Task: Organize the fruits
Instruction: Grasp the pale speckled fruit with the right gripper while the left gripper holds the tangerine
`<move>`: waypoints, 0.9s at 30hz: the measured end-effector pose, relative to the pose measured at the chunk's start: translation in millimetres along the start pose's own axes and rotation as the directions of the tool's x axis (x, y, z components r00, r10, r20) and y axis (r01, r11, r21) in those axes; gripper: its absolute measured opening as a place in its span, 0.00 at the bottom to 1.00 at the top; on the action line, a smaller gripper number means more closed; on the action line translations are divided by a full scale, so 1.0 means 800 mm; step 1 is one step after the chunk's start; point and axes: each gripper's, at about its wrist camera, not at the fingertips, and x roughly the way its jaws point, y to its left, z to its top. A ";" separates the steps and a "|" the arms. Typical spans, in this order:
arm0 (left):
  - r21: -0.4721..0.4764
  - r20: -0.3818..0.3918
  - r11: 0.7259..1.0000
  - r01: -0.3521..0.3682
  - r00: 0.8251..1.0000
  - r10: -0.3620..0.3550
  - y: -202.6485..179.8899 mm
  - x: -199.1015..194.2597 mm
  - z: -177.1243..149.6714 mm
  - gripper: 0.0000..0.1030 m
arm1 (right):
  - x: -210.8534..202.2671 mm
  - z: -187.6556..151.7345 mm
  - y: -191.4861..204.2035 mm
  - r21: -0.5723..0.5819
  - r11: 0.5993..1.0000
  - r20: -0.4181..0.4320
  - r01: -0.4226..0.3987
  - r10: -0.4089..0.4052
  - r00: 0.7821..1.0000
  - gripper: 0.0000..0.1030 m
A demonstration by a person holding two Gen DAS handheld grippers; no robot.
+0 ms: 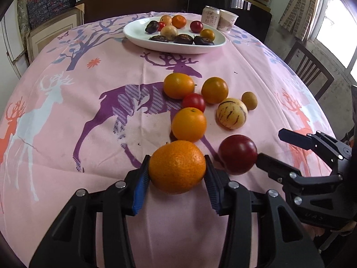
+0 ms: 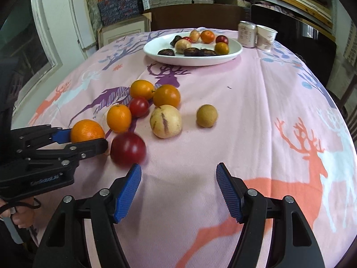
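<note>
**Ana:** While the left wrist view fills the screen, look at that left gripper [image 1: 177, 174]: its blue pads sit hard against both sides of the nearest orange [image 1: 177, 167], clenched on it right at the near edge of the table [image 1: 67, 102]. I'd call this the pick-up step.

**Ben:** Agreed, and the white plate [image 1: 138, 35] waits at the far end, well apart, already carrying fruit. Next comes a lift clear of the dark red plum [image 1: 237, 154] just beside it, then a carry over the loose cluster of fruit.

**Ana:** The right gripper's black fingers [image 1: 274, 167] are touching that plum from the right.

**Ben:** Switching to the right wrist view! The right gripper [image 2: 178, 178] hangs released, nothing between its pads, pink cloth showing through the gap.

**Ana:** The plum [image 2: 127, 148] lies just ahead of its left pad, outside the jaws, slightly blurred. To grab it, I'd judge it must shift left first.

**Ben:** And the left gripper [image 2: 89, 138] shows at far left, the orange [image 2: 87, 130] clamped.
</note>
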 end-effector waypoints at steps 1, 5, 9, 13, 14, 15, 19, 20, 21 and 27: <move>-0.006 -0.002 1.000 0.000 1.000 0.000 0.005 0.001 -0.001 0.44 | 0.004 0.004 0.002 -0.006 1.000 -0.002 0.004 -0.004 1.000 0.67; -0.031 0.003 0.999 0.023 1.000 -0.023 0.019 0.001 -0.004 0.44 | 0.015 0.021 0.005 -0.009 1.000 -0.002 -0.001 0.001 1.000 0.61; -0.038 0.006 0.999 0.029 1.000 -0.029 0.026 0.002 -0.004 0.44 | 0.031 0.036 0.010 -0.009 1.000 -0.019 -0.030 0.030 0.999 0.52; -0.046 0.010 0.998 0.047 0.999 -0.046 0.031 0.004 -0.002 0.44 | 0.049 0.046 0.011 0.017 0.999 -0.038 -0.042 0.043 0.998 0.42; -0.045 0.011 0.998 0.047 0.999 -0.047 0.031 0.005 -0.001 0.44 | 0.050 0.047 0.011 0.015 0.999 -0.025 -0.038 0.038 0.999 0.42; -0.045 0.012 0.998 0.047 0.999 -0.046 0.031 0.005 -0.001 0.44 | 0.051 0.048 0.012 0.013 0.999 -0.024 -0.036 0.037 0.999 0.39; -0.045 0.011 0.998 0.045 0.999 -0.044 0.030 0.006 0.000 0.44 | 0.049 0.046 0.010 0.024 1.000 -0.016 -0.018 0.018 1.000 0.37; -0.044 0.011 0.998 0.043 0.999 -0.043 0.030 0.005 0.000 0.44 | 0.045 0.044 0.009 0.027 1.000 -0.007 -0.007 0.007 1.000 0.37; -0.043 0.010 0.998 0.039 0.999 -0.039 0.029 0.005 0.000 0.44 | 0.039 0.043 0.008 0.028 1.000 0.005 -0.003 0.003 1.000 0.37; -0.036 0.031 0.999 0.013 0.999 -0.012 0.030 -0.011 0.009 0.44 | -0.007 0.040 -0.002 0.025 1.000 0.095 -0.009 0.007 0.995 0.37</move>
